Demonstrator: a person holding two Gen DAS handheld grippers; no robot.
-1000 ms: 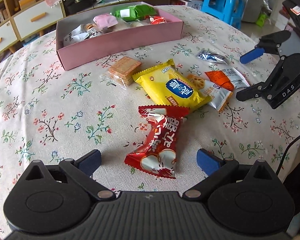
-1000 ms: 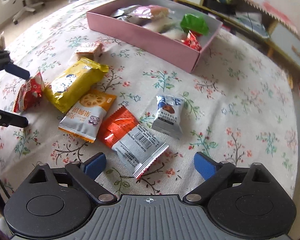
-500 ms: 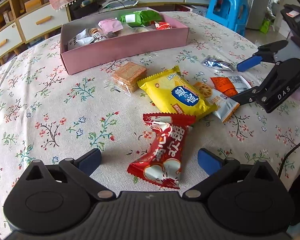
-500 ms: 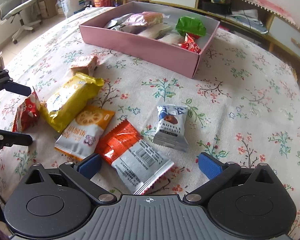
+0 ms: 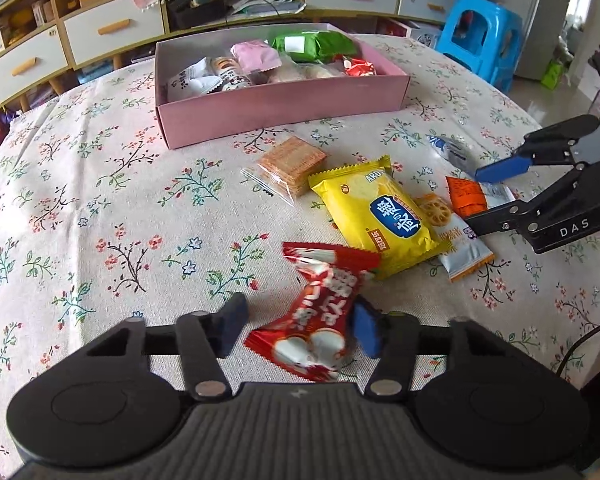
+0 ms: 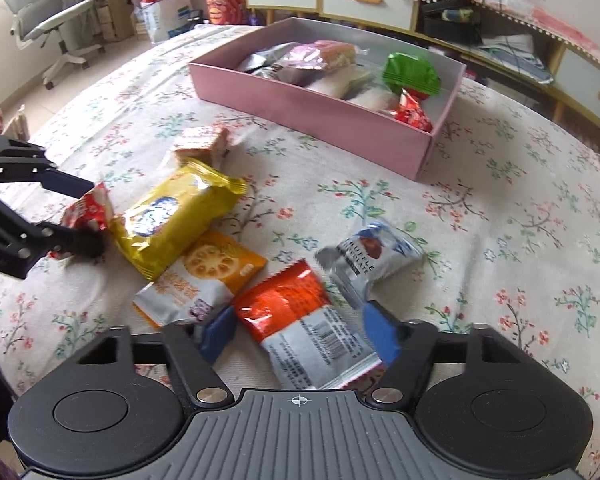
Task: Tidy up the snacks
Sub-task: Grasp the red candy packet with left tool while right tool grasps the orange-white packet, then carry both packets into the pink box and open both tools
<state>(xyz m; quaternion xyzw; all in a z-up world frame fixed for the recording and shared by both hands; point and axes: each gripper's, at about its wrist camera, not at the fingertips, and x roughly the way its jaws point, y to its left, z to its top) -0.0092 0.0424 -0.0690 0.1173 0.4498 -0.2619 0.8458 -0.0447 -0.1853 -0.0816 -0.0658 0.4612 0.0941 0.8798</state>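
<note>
While a second ago both pairs of jaws stood wide around their targets, they have just been closing. The left gripper [image 5: 296, 330] now has the red candy packet [image 5: 320, 312] between its pads; the right-hand pad presses into the wrapper, which has crumpled and tipped up, while a sliver of gap shows at the left-hand pad, so the pinch looks nearly but not surely complete. The right gripper [image 6: 300, 336] has narrowed around the orange-and-silver packet [image 6: 304, 324], both pads touching or just beside its edges; I cannot tell whether it grips firmly yet. Both packets lie on the bench [image 5: 100, 208], near the person. In my judgement two snacks are about to be lifted at once toward the pink box [image 5: 284, 104], which stands at the far side, already partly filled.

Between the grippers and the box lie the yellow biscuit pack [image 5: 376, 216], touching the red packet's far end, the lotus-root chip packet [image 6: 204, 276] just beside the right gripper's left pad, the truffle chocolate packet [image 6: 370, 256] overlapping the orange packet's far right corner, and the clear-wrapped crackers [image 5: 290, 166] nearer the box. The chocolate packet has shifted and could be dragged along.
</note>
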